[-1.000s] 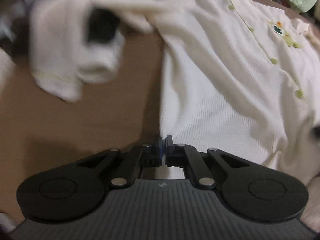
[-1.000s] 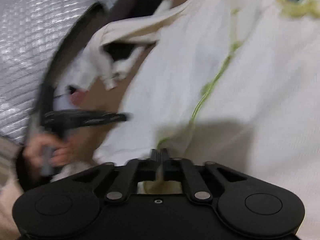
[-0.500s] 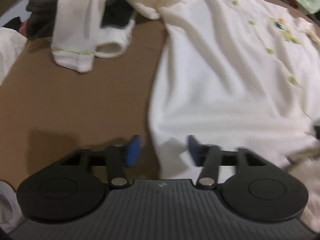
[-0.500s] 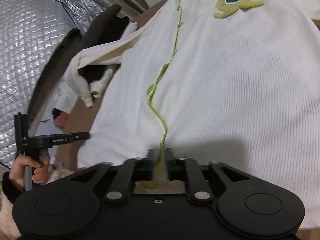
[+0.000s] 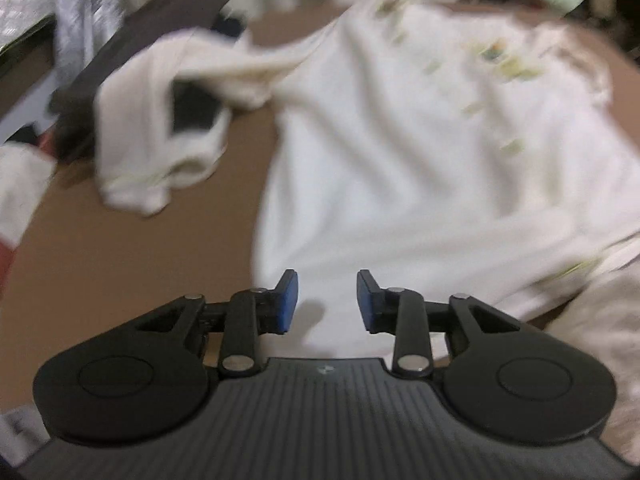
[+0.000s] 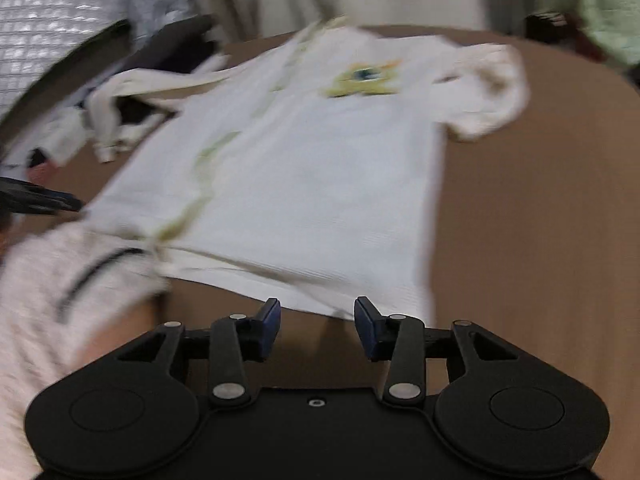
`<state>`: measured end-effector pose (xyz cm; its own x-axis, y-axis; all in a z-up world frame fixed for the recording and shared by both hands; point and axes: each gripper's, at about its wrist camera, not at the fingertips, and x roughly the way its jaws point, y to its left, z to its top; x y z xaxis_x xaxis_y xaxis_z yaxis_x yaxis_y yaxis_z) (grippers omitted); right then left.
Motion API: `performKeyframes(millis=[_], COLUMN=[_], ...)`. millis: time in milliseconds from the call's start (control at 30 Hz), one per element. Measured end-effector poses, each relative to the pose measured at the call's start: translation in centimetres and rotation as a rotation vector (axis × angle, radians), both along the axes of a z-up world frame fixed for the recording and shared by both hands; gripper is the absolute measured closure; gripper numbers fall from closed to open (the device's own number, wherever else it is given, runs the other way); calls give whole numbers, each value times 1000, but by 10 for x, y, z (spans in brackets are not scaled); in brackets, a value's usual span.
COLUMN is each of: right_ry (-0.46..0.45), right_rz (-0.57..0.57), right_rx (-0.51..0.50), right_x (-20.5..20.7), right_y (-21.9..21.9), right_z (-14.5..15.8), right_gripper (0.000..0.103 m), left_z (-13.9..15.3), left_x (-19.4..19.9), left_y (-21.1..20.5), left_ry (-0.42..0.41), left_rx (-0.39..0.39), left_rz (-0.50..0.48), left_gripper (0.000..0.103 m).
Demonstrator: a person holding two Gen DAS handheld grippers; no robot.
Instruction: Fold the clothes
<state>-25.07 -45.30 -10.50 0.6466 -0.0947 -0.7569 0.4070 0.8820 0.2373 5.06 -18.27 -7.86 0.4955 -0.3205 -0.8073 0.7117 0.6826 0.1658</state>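
Fingers [image 6: 316, 322] spread apart beside shirt [image 6: 312, 168] hem.

R gripper [image 6: 317, 322] jaws apart, empty, just short of white shirt [image 6: 312, 184] hem.

White shirt [image 6: 312, 184] lies spread flat, front up.

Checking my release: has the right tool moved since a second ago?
Yes. The right tool has opened and pulled back from the shirt: earlier it was shut over the green placket, now the hem lies ahead of it, with bare table showing.
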Motion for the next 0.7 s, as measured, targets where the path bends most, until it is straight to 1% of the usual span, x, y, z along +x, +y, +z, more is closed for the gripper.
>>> performKeyframes(millis=[67, 133, 200, 267, 300, 333, 367, 400, 433, 467, 500, 533, 567, 633, 667, 700], right_ry=[4, 10, -9, -43, -61, -79, -149, -244, -338, -439, -478, -431, -358, -183, -116, -91], right_rz=[-57, -71, -85, -100, -105, -111, -108, -102, -95, -81, -83, -89, -92, -110, -134, -160], right_rx=[-6, -17, -12, 14, 30, 45, 72, 103, 134, 133, 112, 74, 30, -21, -13, 21], right_x=[-10, -9, -7, -2, 2, 5, 1, -7, -16, -28, -38, -41, -42, -37, -34, -33], right_y=[-9, -13, -16, -20, -23, -25, -26, -27, -27, -25, -21, -19, -16, -16, -19, -22], right_z=[-9, -20, -31, -39, -43, -47, -43, -34, -25, -15, -5, -3, -4, -22, -36, -47], right_gripper=[57, 57, 55, 55, 56, 88, 95, 95, 96, 96, 97, 97, 97, 97, 96, 97], left_z=[6, -3, -14, -29, -36, -40, -38, -36, -34, -31, -28, -25, -25, -27, -27, -29], left_x=[-10, -20, -26, -22, -20, -20, -22, -24, -27, -29, -31, -34, -36, -42, -44, -44], left_y=[-11, -36, -53, -62, -66, -69, -69, -69, -69, -64, -59, -55, -52, -58, -62, -65], left_ry=[5, 22, 53, 100, 116, 114, 106, 99, 91, 92, 94, 95, 93, 67, 43, 39], left_rx=[-77, -75, -72, -70, -50, -24, -25, -27, -28, -51, -73, -96, -106, -86, -71, -60], left_rz=[-60, -132, -163, -170, -161, -151, -152, -153, -154, -158, -163, -167, -181, -207, -206, -207], left_gripper=[60, 57, 53, 51, 51, 51, 51, 51, 48, 41, 36, 32, 32, 32, 32, 32])
